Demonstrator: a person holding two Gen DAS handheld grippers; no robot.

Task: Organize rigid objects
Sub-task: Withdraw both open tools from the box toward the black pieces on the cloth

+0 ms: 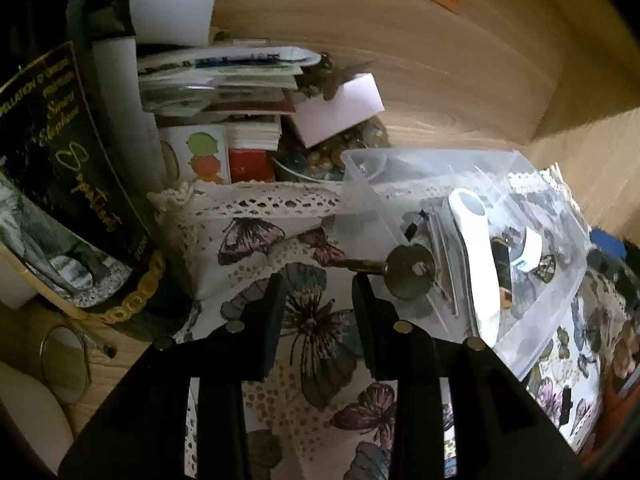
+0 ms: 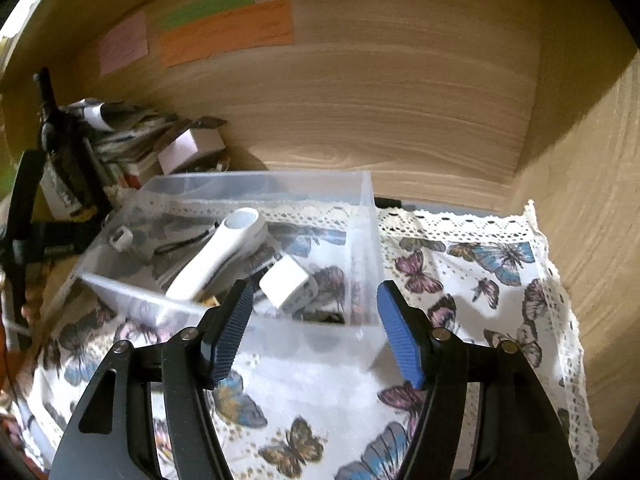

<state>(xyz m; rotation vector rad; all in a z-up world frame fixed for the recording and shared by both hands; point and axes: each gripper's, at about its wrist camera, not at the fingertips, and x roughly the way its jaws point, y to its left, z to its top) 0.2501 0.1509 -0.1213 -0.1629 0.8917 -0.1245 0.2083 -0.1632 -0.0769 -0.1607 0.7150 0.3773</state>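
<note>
A clear plastic bin (image 1: 560, 208) (image 2: 362, 216) stands on a butterfly-print cloth (image 1: 316, 320) (image 2: 328, 376). It holds a white handheld device (image 1: 476, 256) (image 2: 216, 256), a white charger block (image 2: 286, 284), a small white-and-black piece (image 1: 530, 250) (image 2: 120, 237) and thin metal rods (image 1: 440, 272). A brass key (image 1: 408, 272) sits at the bin's near wall, just beyond the right fingertip of my left gripper (image 1: 318, 280), which is open and empty. My right gripper (image 2: 316, 292) is open and empty at the bin's front wall.
A dark wine bottle (image 1: 68, 168) (image 2: 64, 148) stands at the left with stacked papers and boxes (image 1: 216, 88) (image 2: 132, 132) and a bowl of beads (image 1: 320, 156). Eyeglasses (image 1: 66, 364) lie on the wooden surface. Wooden walls (image 2: 360, 100) with sticky notes (image 2: 224, 32) enclose the back and right.
</note>
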